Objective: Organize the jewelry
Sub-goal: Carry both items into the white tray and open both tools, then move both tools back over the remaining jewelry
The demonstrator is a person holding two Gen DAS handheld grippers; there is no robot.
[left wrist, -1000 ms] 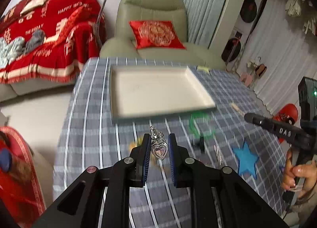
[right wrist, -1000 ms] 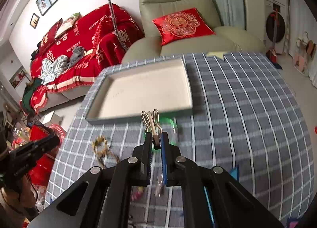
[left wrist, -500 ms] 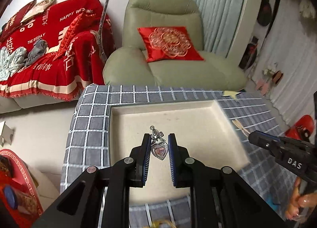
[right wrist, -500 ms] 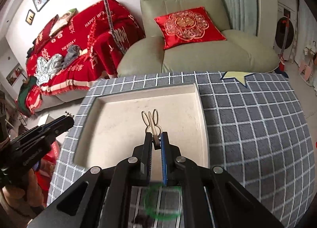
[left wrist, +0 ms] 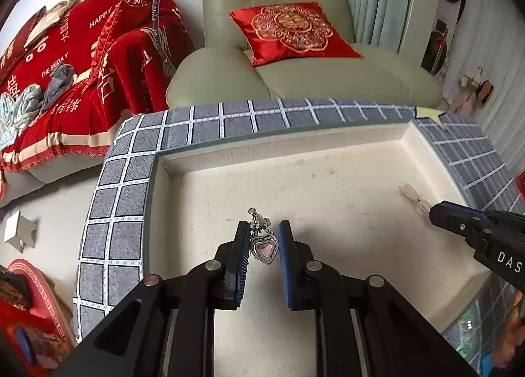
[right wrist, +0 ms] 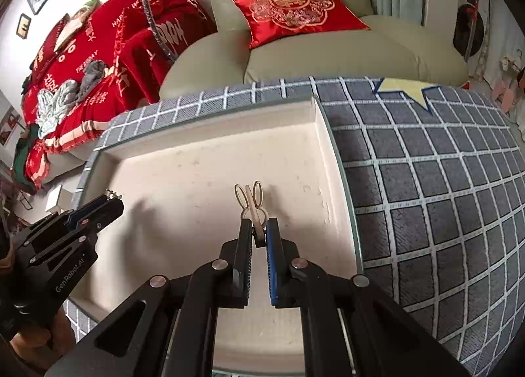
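My left gripper is shut on a silver heart pendant with a pink stone, held low over the cream tray. My right gripper is shut on a gold rabbit-ear hair clip, over the right part of the same tray. The right gripper with the clip also shows in the left wrist view at the tray's right side. The left gripper shows in the right wrist view at the tray's left side.
The tray lies on a grey checked tablecloth with a yellow star patch. A green armchair with a red cushion stands behind the table. A sofa under a red blanket is to the left.
Both grippers have moved forward from over the tablecloth to low over the tray, each still holding its piece. The loose items on the cloth have dropped out of view.
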